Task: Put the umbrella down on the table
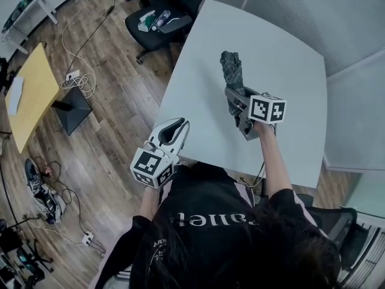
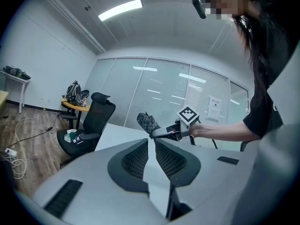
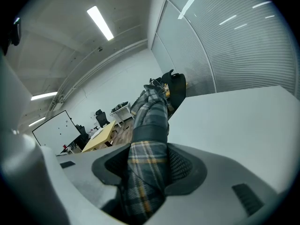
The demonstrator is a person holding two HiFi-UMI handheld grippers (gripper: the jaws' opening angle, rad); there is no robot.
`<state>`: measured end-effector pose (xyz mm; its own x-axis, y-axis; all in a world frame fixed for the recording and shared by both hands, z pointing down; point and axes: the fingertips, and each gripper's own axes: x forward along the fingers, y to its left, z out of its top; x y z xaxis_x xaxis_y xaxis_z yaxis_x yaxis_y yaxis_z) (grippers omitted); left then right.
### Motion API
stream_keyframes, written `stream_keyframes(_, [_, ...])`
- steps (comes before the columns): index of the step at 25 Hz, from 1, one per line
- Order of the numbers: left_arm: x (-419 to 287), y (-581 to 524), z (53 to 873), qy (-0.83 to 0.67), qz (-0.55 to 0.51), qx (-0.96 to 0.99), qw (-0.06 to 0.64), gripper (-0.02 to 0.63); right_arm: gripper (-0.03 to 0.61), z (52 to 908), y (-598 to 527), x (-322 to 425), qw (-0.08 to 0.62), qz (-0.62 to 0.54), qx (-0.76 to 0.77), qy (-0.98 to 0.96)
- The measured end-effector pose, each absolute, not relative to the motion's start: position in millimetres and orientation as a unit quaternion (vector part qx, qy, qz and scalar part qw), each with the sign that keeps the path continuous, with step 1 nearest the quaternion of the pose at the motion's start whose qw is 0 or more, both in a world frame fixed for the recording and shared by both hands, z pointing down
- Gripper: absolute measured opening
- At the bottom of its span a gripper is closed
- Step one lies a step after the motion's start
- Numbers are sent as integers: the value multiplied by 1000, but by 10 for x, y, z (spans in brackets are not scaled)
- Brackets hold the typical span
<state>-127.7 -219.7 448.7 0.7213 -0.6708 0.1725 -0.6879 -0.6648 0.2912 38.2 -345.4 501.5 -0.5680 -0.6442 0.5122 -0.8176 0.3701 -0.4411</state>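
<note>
A folded grey plaid umbrella (image 1: 231,71) is held over the white table (image 1: 289,59), its far end pointing away from me. My right gripper (image 1: 236,98) is shut on its near end. In the right gripper view the umbrella (image 3: 150,121) fills the space between the pads of the right gripper (image 3: 149,161) and rises above the table (image 3: 234,121). My left gripper (image 1: 174,128) hangs at the table's near left edge, jaws together and nothing in them. The left gripper view looks past the left gripper (image 2: 150,146) to the umbrella (image 2: 147,122) and the right gripper (image 2: 164,132).
A black office chair (image 1: 162,17) with small items on its seat stands beyond the table's far left corner. A yellow table (image 1: 27,95) and floor cables (image 1: 81,80) lie to the left. A glass partition (image 1: 355,35) borders the table on the right.
</note>
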Motion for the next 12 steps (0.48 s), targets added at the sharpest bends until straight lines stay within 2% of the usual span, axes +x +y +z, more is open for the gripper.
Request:
stream_keyframes(4, [-1158,-2268,4460,-379,30,910,167,66,218,5306,-3823,489,156,344,444,-813])
stream_keyframes(12, [-1059,-2325,4419,-407,47,897,168,66,218,6181,-4298,784,274,347,433,-785])
